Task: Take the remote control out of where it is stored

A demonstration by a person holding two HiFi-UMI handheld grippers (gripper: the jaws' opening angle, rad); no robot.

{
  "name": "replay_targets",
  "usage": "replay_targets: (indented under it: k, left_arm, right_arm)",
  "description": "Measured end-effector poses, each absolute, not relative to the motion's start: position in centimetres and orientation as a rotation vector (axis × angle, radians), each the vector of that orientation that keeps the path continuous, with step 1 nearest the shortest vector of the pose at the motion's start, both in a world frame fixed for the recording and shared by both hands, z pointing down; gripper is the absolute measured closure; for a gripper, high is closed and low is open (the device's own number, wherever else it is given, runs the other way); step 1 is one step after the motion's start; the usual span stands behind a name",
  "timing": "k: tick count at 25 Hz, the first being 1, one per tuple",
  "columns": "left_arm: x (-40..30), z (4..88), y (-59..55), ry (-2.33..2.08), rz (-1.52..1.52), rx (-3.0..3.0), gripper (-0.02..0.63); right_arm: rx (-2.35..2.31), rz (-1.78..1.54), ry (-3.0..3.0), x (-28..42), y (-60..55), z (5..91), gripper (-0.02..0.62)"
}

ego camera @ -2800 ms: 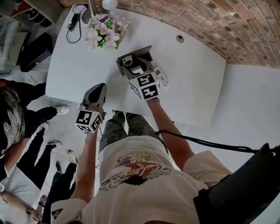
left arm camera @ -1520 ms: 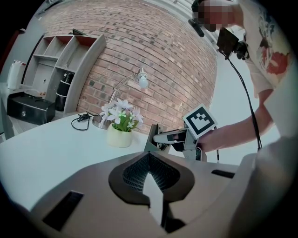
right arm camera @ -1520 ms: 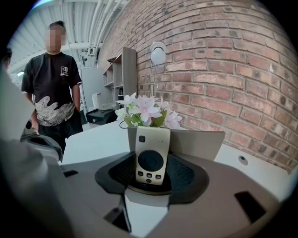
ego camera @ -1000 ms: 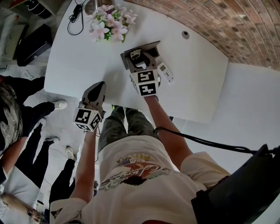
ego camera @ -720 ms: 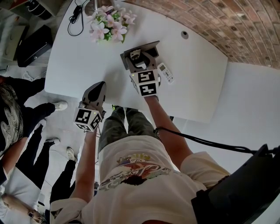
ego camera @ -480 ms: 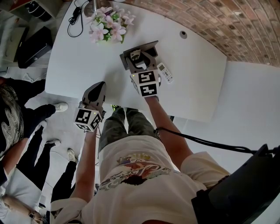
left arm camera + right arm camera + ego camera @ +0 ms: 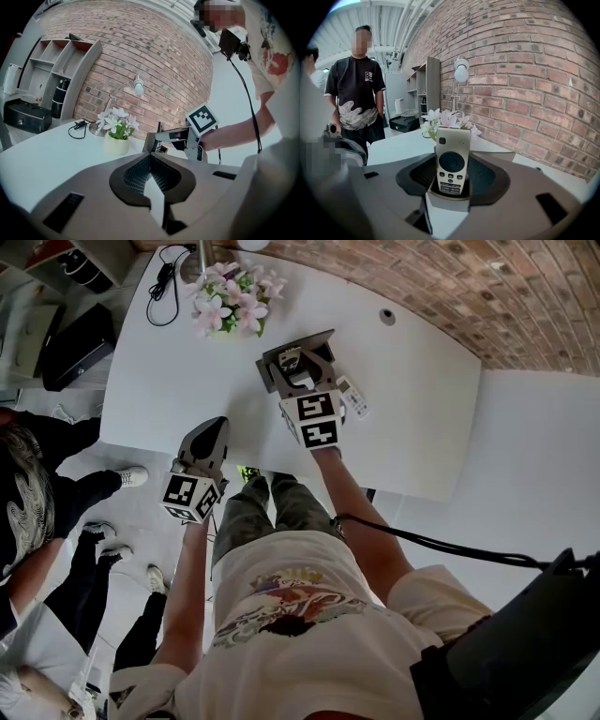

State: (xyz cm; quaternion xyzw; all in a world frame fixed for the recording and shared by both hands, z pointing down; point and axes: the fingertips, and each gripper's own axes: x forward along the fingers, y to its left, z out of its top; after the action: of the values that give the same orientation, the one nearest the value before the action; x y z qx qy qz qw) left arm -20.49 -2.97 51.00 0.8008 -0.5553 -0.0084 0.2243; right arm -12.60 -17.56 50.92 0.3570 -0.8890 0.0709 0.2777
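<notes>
A cream remote control (image 7: 453, 161) with a round black pad stands upright between the jaws of my right gripper (image 7: 452, 176), which is shut on its lower half. In the head view my right gripper (image 7: 302, 376) hangs over a grey open holder (image 7: 277, 360) on the white table (image 7: 178, 371). The left gripper view shows the same holder (image 7: 153, 140) under the right gripper (image 7: 180, 137). My left gripper (image 7: 216, 426) hovers at the table's near edge, jaws together and empty; its pads (image 7: 140, 172) meet at the tip.
A second white remote (image 7: 352, 397) lies on the table just right of the holder. A pot of pink-white flowers (image 7: 229, 302), a lamp base and a black cable (image 7: 167, 289) sit at the far left. People stand left of the table.
My right gripper has lifted slightly with the remote in it. The left gripper has stayed where it was.
</notes>
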Motion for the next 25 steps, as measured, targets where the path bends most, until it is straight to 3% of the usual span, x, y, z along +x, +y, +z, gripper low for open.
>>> replay_targets:
  k: [25]
  left_arm:
    - [-18.5,46.6,-3.5,-1.522,-0.053,2.319,0.600]
  right_arm:
    - [0.997,0.123,-2.456,-11.1,-16.4,44.9,0.390]
